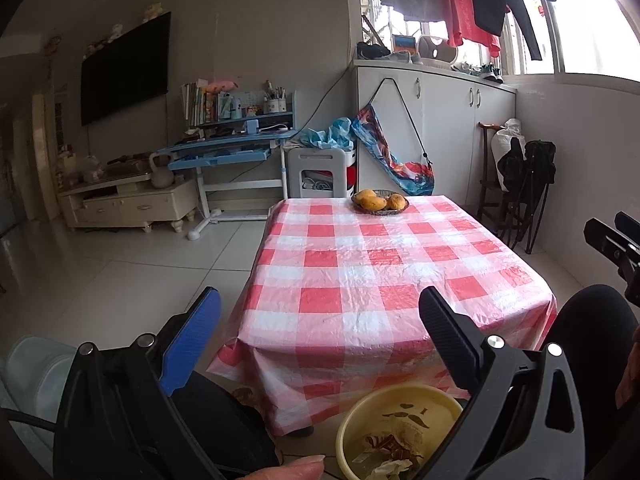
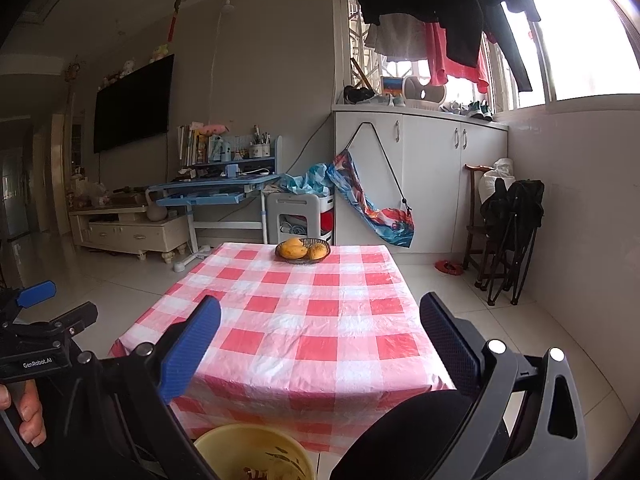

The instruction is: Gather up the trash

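The yellow bin (image 1: 400, 432) sits low centre in the left wrist view, just before the checked table (image 1: 384, 272), with scraps of trash (image 1: 390, 446) already inside. Your left gripper (image 1: 320, 312) and right gripper (image 2: 320, 316) both stand wide with nothing between the fingers. The cloth looks bare but for the fruit dish (image 1: 380, 201) at the far edge, so scan table and floor before you reach.
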The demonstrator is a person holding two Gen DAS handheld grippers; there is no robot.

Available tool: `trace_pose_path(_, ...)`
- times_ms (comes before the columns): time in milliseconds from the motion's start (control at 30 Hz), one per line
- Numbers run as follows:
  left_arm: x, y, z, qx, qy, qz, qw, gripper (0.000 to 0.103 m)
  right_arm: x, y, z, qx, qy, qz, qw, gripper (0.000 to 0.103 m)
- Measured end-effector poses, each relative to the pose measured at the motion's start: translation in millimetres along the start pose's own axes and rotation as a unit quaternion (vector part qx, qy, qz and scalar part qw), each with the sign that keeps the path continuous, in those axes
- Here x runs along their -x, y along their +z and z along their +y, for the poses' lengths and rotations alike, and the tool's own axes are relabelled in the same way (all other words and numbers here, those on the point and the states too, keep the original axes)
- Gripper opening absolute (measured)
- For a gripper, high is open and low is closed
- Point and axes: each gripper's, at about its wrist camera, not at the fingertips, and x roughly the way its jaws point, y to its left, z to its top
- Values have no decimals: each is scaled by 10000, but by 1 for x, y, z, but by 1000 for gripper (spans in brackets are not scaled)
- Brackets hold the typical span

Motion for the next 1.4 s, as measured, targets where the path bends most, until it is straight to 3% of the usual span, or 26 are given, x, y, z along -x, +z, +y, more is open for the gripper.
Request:
trace_pose_path(733, -4, -3, -1, 5, 65, -54, 10000, 96, 1, -4, 17, 476, -73, 193, 9987, 95)
trace_pose_path(1400, -2, -4, -2, -8, 118, -124, 9999, 96, 1, -6, 19, 517, -90, 250, 9983, 95)
